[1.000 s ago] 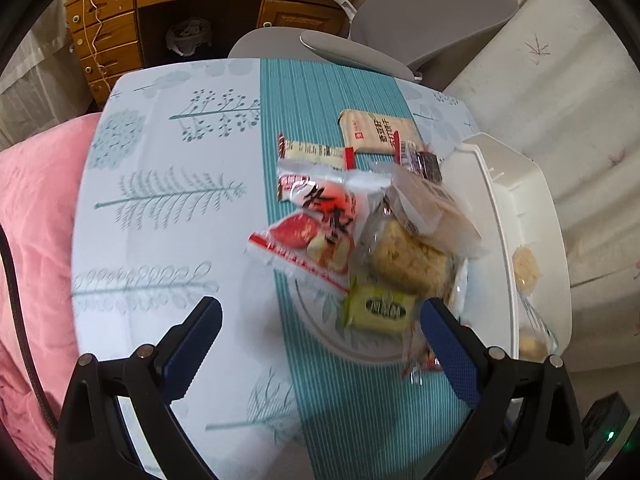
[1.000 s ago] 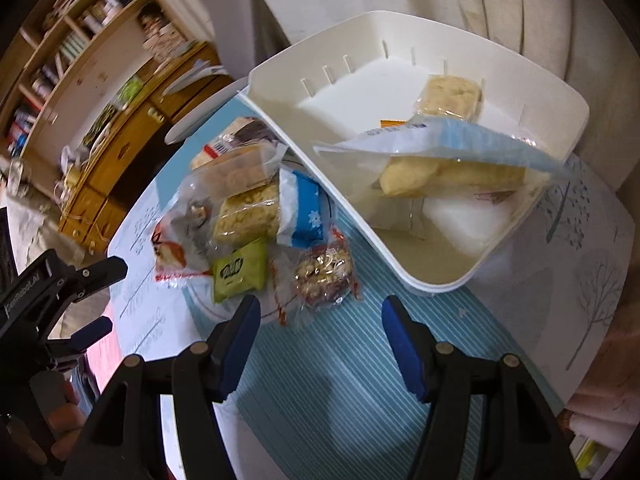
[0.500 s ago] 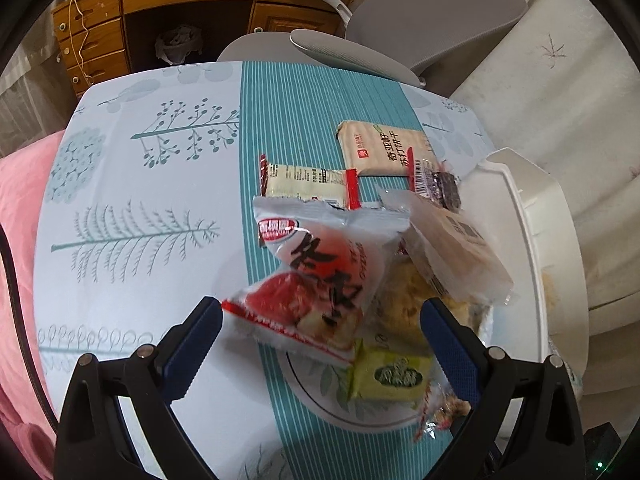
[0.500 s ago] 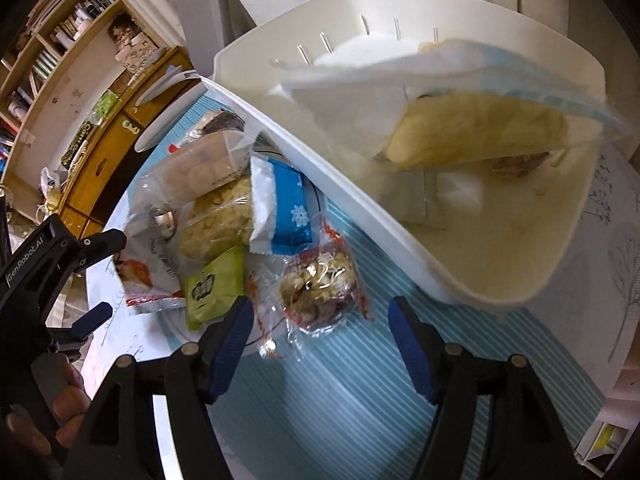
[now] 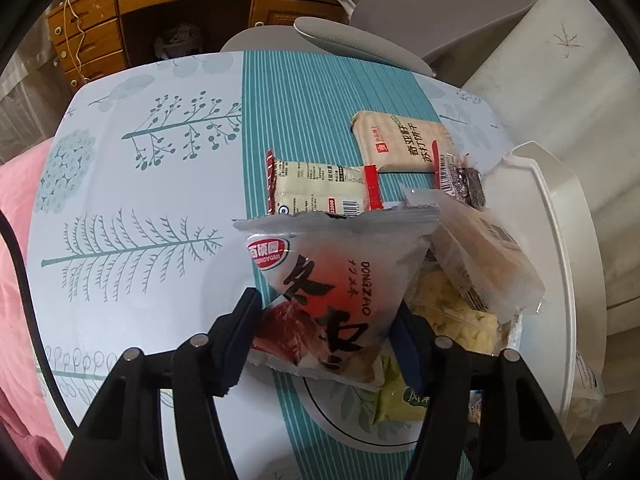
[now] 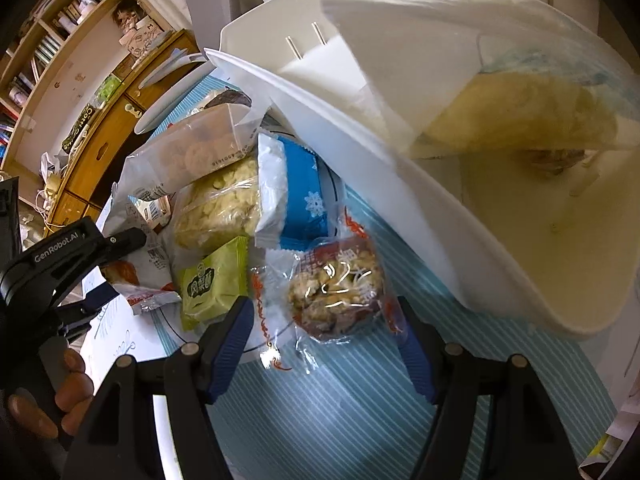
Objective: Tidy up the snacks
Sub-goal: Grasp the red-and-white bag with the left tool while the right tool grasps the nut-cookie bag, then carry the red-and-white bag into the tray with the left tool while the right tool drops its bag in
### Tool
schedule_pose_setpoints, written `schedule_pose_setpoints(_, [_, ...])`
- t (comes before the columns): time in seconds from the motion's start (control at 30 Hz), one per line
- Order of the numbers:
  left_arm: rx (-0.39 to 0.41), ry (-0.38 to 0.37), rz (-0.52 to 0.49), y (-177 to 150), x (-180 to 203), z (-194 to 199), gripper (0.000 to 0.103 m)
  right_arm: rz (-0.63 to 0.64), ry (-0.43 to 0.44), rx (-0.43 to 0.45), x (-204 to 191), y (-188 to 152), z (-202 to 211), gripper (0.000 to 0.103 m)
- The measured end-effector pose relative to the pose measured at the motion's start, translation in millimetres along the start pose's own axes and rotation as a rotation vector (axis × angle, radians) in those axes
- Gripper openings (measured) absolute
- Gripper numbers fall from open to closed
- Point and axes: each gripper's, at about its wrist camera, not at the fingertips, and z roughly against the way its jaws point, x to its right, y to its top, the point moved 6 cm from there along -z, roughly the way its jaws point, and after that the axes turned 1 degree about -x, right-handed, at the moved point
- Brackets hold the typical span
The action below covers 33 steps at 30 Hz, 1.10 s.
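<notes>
Left gripper [image 5: 326, 330]: our jaws are pinching the red-and-white snack bag [image 5: 332, 292] from both sides, down near its lower end. It sits at the front of the snack pile, right above the plate [image 5: 340, 420].

Right gripper [image 6: 326, 334]: jaws spread wide on either side of the nut cluster pack [image 6: 336, 292], which lies on the teal striped runner [image 6: 320, 408]. Looks like neither pad is touching the wrapper, but the crinkly clear plastic makes that hard to call.

Snack pile: from the right wrist view we've got a green pack [image 6: 214, 280], a puffed rice bar [image 6: 218, 210], a blue-and-white pack [image 6: 298, 194] and a clear bag of round cookies [image 6: 196, 152], all bunched up and overlapping just beside the bin.

Further back: a cream pack with red ends [image 5: 320, 188] lies flat on the surface [image 5: 132, 208], and a beige cracker pack [image 5: 400, 144] sits beyond it. A small dark wrapped snack [image 5: 462, 182] is wedged between the cracker pack and the bin.

White bin [image 6: 400, 184]: it's right next to the pile. Inside there's a clear bag with a yellowish pastry [image 6: 520, 112], blurry and close to the lens.

Background: wooden drawers [image 5: 88, 52] and a grey chair [image 5: 436, 12] past the far edge.
</notes>
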Motion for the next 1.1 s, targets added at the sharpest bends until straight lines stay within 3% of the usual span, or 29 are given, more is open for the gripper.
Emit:
schedule_pose_setpoints(0.1, [0.008,-0.012,-0.01,-0.8,0.4,3.9,0.05,-0.003,-0.015,0.002,3.0,1.9,1.4,0.053])
schedule_pose_setpoints(0.33, [-0.019,-0.012,-0.015,-12.2,-6.0,17.3,0.045,0.004,0.006,-0.017,4.3,2.1,1.7,0.047])
schedule_pose_setpoints(0.63, [-0.039,0.003,-0.022,-44.7,-13.9,51.0,0.045,0.031,0.082,-0.045,-2.0,-9.6,17.1,0.046])
schedule_pose_setpoints(0.9, [-0.045,-0.022,-0.032,-75.9,-5.4,86.0,0.045,0.128,0.179,0.014,-16.8,-11.6,62.8,0.046])
schedule_pose_setpoints(1.1, [-0.018,-0.065,-0.05,-90.0,13.8,115.0,0.045,0.173,0.201,0.042,-8.0,-8.7,93.1,0.046])
